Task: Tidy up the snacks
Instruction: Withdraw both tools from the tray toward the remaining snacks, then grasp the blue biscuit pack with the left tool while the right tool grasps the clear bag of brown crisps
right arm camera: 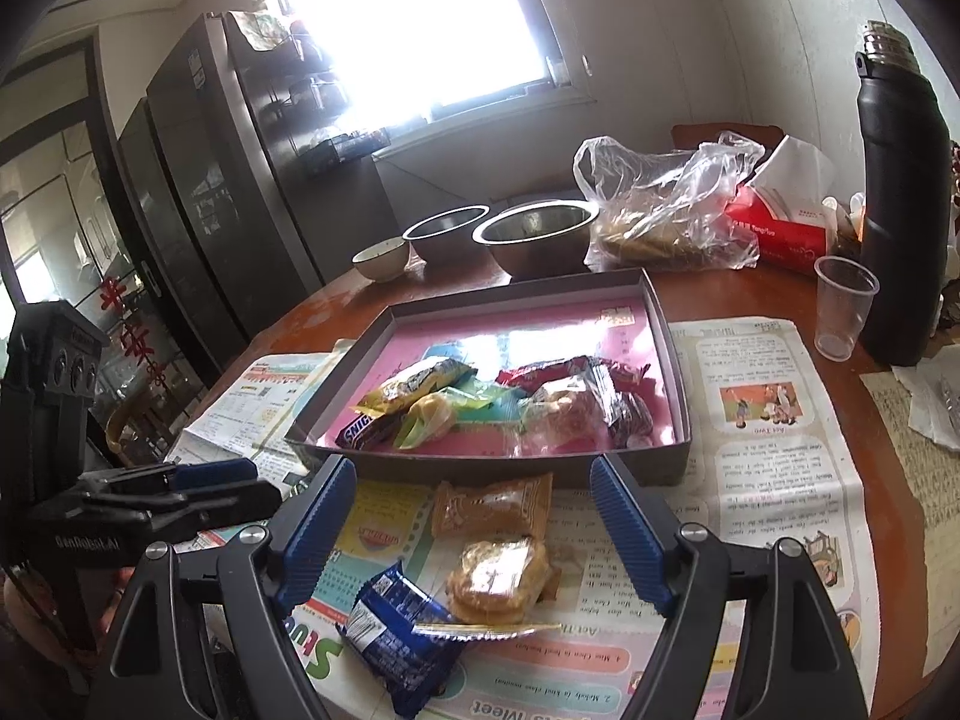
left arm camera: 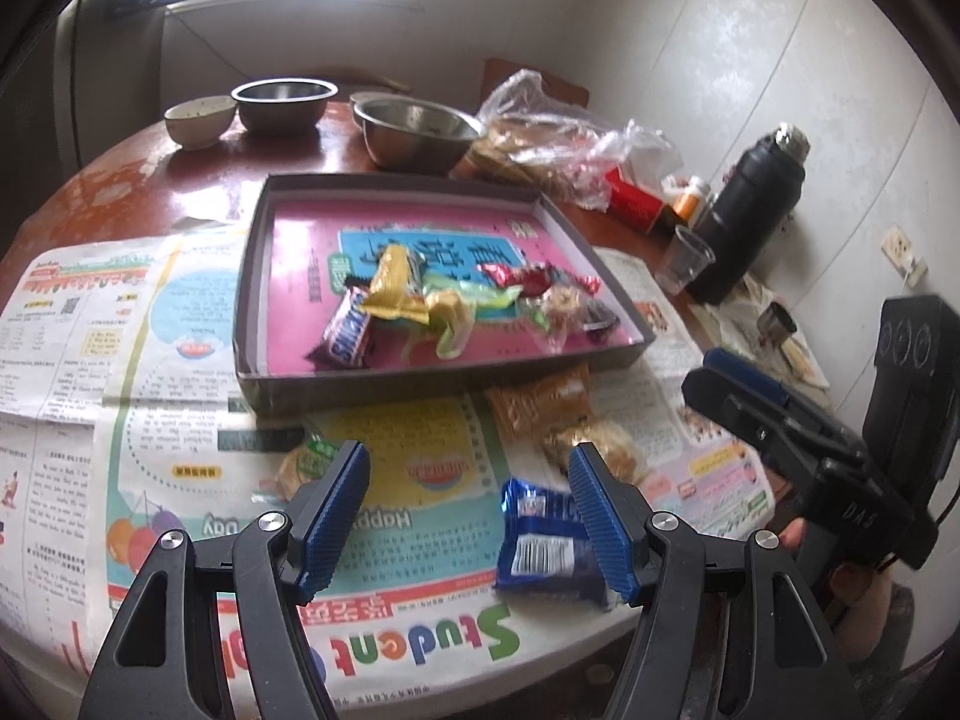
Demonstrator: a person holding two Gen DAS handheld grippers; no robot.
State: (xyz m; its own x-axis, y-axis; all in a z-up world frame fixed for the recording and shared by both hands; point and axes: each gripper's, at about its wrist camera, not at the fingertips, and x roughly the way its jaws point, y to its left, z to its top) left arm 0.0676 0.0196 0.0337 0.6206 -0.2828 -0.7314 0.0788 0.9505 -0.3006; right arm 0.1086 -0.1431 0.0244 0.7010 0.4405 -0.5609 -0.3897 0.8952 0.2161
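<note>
Hovering wide open, left gripper (left arm camera: 468,483) and right gripper (right arm camera: 471,501) hold nothing; tray (left arm camera: 606,264) collects sorted snacks, while blue packet (right arm camera: 399,630) waits loose on the newspaper-covered surface (left arm camera: 90,138).

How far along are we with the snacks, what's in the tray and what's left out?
Partly done. The tray already holds a pile of snacks, including a Snickers bar. Nothing is in hand: the left gripper and right gripper are both open. On the newspaper remain the blue packet, two tan packets and a green-labelled one.
</note>
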